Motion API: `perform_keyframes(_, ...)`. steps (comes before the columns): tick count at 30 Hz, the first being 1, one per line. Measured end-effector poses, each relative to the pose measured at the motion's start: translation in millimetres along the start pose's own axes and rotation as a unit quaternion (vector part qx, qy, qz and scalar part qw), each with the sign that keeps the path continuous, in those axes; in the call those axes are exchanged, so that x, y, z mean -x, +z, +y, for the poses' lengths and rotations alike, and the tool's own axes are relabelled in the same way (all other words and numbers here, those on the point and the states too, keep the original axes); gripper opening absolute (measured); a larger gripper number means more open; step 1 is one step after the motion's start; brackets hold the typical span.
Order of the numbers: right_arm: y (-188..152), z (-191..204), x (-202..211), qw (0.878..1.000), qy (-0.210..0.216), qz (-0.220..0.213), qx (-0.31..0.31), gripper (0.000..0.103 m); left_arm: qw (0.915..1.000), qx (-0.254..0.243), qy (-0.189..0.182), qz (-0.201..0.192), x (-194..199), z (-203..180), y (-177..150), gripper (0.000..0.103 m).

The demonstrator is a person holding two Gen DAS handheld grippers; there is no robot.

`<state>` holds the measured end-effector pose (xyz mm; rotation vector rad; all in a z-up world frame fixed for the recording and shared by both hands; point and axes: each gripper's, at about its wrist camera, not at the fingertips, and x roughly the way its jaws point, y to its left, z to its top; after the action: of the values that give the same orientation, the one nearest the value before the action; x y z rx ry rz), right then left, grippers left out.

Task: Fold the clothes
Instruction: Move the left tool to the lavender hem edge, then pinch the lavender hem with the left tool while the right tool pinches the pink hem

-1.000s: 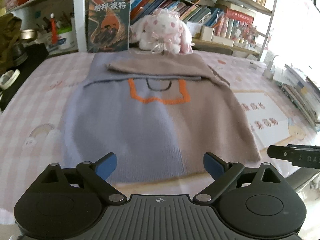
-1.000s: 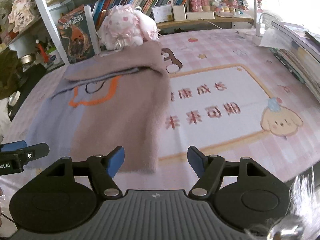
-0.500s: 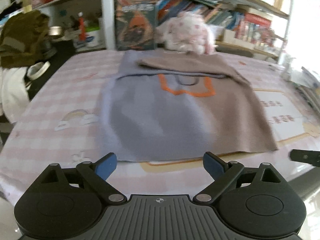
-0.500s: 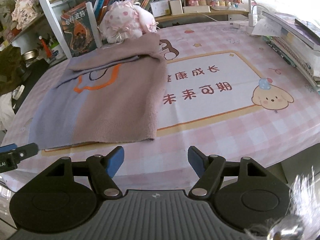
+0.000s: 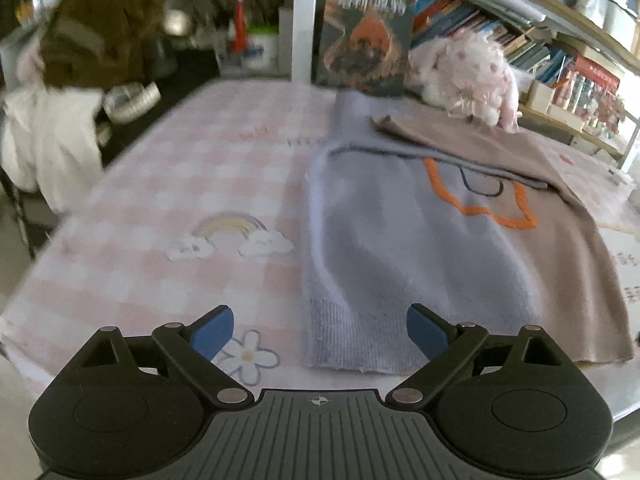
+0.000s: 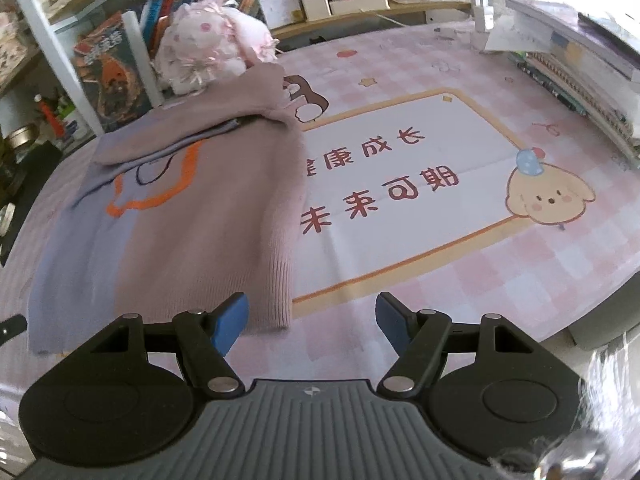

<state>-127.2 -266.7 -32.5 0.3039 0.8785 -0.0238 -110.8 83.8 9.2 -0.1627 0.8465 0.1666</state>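
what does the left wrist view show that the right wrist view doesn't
Only the left wrist view shows the rainbow print, the flower print and the brown garment beside the table. Only the right shows the puppy print, the red characters and stacked books. Both share the two-tone sweater, plush toy and an open gripper.

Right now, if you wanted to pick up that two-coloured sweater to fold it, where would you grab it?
Probably at the ribbed hem of the sweater, at its two near corners, coming in low from the table's near edge. The hem lies flat and nearest both open grippers: the left gripper faces the lilac corner, the right gripper the taupe one.
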Motion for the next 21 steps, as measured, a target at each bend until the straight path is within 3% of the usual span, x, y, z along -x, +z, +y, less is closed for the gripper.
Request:
perform_keyframes(2, 4, 0, -6, 1.000, 0.000, 0.005, -0.010, 0.068, 0.9997, 0.013, 0.000, 0.018, -8, 5, 4, 0.089)
perform_keyframes(6, 12, 3, -17, 1.000, 0.006, 0.013, -0.022, 0.061, 0.9987, 0.025, 0.013, 0.042, -20, 11, 9, 0.060)
perform_keyframes(10, 19, 10, -26, 1.000, 0.011, 0.020, -0.019, 0.051, 0.9986, 0.018, 0.010, 0.048, -26, 13, 13, 0.052)
perform_keyframes(13, 22, 18, -31, 1.000, 0.009, 0.025, -0.005, 0.042, 0.9987, 0.015, -0.007, 0.048, -28, 11, 17, 0.021)
perform_keyframes(14, 24, 21, -33, 1.000, 0.009, 0.027, 0.001, 0.030, 0.9984, 0.018, -0.017, 0.050, -29, 9, 20, 0.006)
perform_keyframes(15, 25, 23, -34, 1.000, 0.011, 0.028, 0.006, 0.011, 0.9984, 0.018, -0.025, 0.048, -28, 7, 22, 0.005)
perform_keyframes(18, 28, 28, -30, 0.999, 0.026, 0.017, 0.011, 0.010, 0.9991, -0.002, -0.042, 0.007, -14, -6, 30, 0.006)
perform_keyframes(21, 32, 32, -27, 0.999, 0.042, 0.006, 0.016, 0.010, 0.9985, -0.017, -0.053, 0.005, -12, -14, 34, 0.009)
